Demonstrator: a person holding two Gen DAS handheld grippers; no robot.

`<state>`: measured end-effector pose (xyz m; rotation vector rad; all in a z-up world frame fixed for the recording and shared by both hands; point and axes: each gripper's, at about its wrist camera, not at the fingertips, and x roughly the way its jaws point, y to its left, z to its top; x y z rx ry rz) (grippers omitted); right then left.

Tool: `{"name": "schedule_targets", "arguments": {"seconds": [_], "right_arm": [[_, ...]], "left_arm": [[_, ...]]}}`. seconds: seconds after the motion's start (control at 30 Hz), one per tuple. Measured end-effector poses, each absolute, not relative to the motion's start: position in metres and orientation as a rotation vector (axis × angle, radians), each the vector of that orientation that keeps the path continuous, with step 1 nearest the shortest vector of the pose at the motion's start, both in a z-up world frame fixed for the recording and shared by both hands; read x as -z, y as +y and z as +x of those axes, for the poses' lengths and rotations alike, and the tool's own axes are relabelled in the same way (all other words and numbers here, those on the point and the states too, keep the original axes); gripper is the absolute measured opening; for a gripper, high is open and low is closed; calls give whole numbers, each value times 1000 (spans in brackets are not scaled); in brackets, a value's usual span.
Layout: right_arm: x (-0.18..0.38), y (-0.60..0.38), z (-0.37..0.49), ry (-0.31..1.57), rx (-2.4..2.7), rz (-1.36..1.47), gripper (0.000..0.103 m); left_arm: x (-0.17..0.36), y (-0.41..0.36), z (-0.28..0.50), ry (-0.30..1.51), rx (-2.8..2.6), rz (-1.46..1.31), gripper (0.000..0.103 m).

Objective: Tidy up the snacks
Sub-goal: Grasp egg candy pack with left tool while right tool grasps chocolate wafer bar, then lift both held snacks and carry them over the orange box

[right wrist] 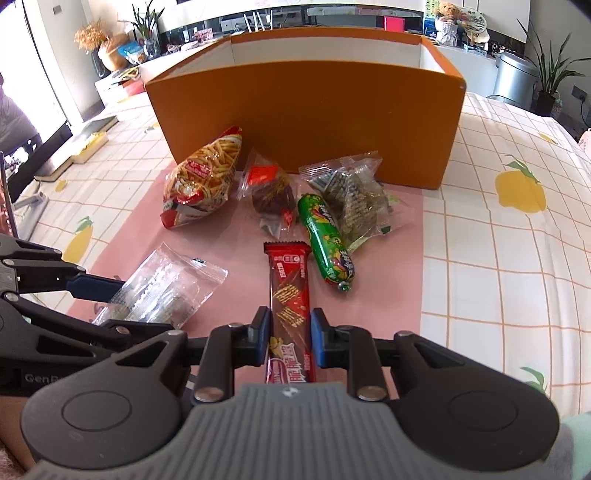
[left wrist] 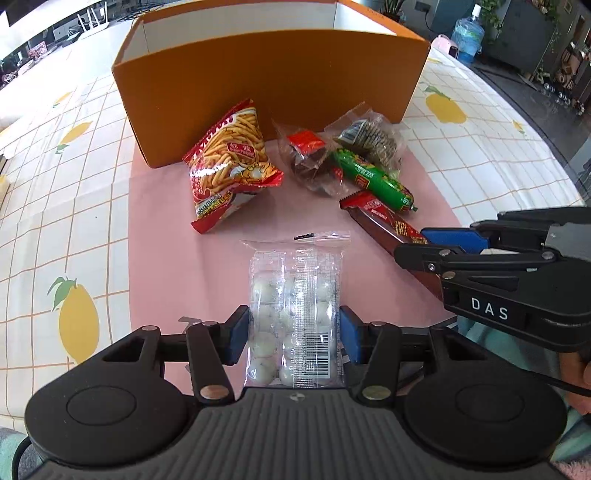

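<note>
My left gripper (left wrist: 294,334) is shut on a clear pack of white candy balls (left wrist: 295,306) lying on the pink mat (left wrist: 166,240); the pack also shows in the right wrist view (right wrist: 162,291). My right gripper (right wrist: 289,334) is shut on a long red-brown wafer bar (right wrist: 290,295), which also shows in the left wrist view (left wrist: 384,221). Farther ahead lie a red bag of fries snack (right wrist: 203,177), a clear pack with a brown cake (right wrist: 271,192), a green sausage (right wrist: 325,240) and a clear pack of dark crackers (right wrist: 354,195). An orange box (right wrist: 314,118) stands open behind them.
The table has a white checked cloth with yellow lemon prints (right wrist: 517,192). My right gripper's body (left wrist: 517,280) sits at the right of the left wrist view. A water bottle (left wrist: 467,35), a metal bin (right wrist: 515,77) and plants (right wrist: 554,74) stand beyond the table.
</note>
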<state>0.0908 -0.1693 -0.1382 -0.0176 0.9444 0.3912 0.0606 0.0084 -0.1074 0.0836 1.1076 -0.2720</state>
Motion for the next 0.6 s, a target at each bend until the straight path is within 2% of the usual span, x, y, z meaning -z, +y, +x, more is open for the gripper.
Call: {"name": "schedule_targets", "arguments": {"seconds": [0.33,0.6], "right_arm": [[110,-190,74,892,-359,95,20],[62,-202,70,775,-341,131,20]], "left_arm": [[75,20,54,1046,267,-52,58],[37,21,57,949,259,-112,58]]}}
